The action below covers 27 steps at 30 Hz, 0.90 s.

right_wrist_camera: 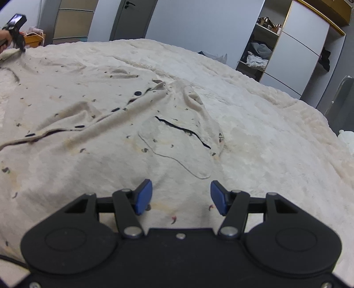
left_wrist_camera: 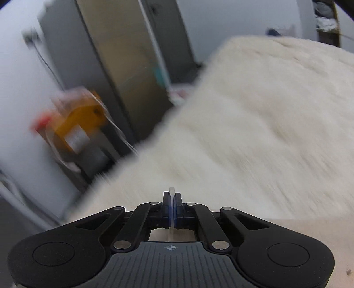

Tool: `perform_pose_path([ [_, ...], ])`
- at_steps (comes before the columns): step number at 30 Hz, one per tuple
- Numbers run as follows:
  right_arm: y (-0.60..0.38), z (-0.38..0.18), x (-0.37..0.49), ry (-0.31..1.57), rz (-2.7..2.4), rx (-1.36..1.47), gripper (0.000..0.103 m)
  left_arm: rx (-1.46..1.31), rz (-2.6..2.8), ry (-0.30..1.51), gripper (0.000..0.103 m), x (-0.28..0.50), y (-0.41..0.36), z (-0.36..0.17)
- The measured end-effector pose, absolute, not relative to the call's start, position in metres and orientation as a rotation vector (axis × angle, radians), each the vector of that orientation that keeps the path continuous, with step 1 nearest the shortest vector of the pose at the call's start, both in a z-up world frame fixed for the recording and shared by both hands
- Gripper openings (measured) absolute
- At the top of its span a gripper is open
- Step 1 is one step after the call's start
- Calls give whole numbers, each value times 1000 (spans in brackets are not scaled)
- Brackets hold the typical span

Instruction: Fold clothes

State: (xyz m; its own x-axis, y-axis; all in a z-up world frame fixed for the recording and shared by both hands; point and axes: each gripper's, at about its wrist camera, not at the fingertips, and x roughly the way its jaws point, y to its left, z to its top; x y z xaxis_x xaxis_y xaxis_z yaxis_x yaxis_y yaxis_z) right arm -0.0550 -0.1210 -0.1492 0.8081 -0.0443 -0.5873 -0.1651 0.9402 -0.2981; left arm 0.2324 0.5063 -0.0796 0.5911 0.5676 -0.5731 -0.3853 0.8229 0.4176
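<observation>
A cream button-up garment (right_wrist_camera: 93, 124) with small dark specks, dark buttons and a chest pocket lies spread on a fluffy cream blanket (right_wrist_camera: 265, 133). My right gripper (right_wrist_camera: 181, 195) is open and empty, hovering just above the garment's near part. My left gripper (left_wrist_camera: 172, 195) is shut with a thin pale edge of fabric showing between its pads. In the right wrist view it (right_wrist_camera: 21, 47) stands at the far left, pinching the garment's far edge. The left wrist view is motion-blurred and shows mostly blanket (left_wrist_camera: 254, 133).
An open wardrobe (right_wrist_camera: 294, 44) with clothes on its shelves stands at the right. A door (right_wrist_camera: 132, 17) and a drawer unit (right_wrist_camera: 73, 22) are at the back. An orange box (left_wrist_camera: 77, 124) with cables sits beside the bed's left edge.
</observation>
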Motion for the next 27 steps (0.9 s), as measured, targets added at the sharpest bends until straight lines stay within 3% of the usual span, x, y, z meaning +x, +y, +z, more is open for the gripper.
perform_pose_path([
  [6,-122,-147,-52,610,54,-340,56,314,576,916,8,253,507,-106],
  [7,-122,-147,-52,607,56,-339,56,264,575,916,24,247,512,-106],
  [10,-123,-147,-52,603,61,-336,56,101,574,874,48,221,526,-96],
  [13,-121,-145,-55,600,73,-342,56,-275,524,819,51,166,555,-81],
  [15,-119,-143,-56,589,82,-340,56,-471,386,823,51,127,558,-92],
  [21,-115,-137,-64,561,84,-330,56,-448,390,807,49,101,548,-117],
  [23,-116,-135,-67,559,78,-330,56,-429,391,810,28,102,541,-122],
  [24,-117,-134,-68,559,75,-330,56,-426,377,834,1,105,536,-124],
  [27,-119,-129,-68,541,62,-310,56,-412,401,836,1,101,537,-115],
])
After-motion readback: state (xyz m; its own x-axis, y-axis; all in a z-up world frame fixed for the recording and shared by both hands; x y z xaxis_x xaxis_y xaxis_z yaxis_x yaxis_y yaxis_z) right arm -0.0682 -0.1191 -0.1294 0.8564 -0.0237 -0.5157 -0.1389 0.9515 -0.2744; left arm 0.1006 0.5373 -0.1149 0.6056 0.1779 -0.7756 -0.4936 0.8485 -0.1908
